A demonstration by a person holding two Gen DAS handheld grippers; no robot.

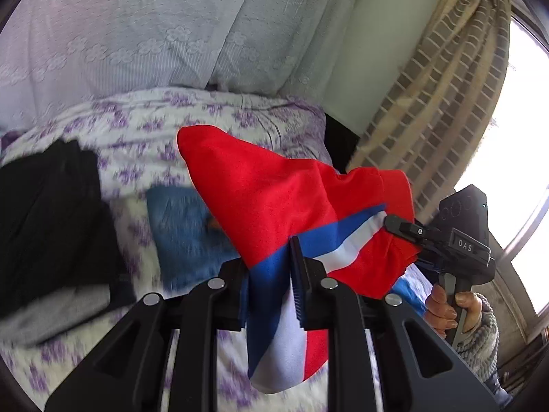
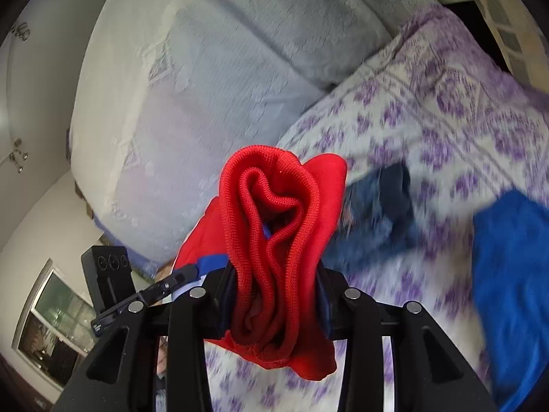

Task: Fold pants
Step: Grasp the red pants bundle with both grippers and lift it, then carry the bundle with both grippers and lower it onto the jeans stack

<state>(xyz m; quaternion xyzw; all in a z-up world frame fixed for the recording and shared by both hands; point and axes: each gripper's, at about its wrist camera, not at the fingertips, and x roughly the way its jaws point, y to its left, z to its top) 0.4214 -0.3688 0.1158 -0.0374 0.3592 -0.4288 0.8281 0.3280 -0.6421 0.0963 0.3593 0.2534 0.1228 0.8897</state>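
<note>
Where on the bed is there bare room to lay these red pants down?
Bare bedspread lies past the black clothes and blue garment, toward the pillows. Left side is crowded. In the right wrist view, a bright blue cloth takes the right edge.

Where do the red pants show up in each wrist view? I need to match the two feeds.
Left wrist: the red pants fill the centre, their blue-and-white stripe pinched in the left gripper; the right gripper holds them at right.
Right wrist: their bunched ribbed cuff sits at centre, clamped in the right gripper.
Shared landmark: the purple-flowered bedspread.
</note>
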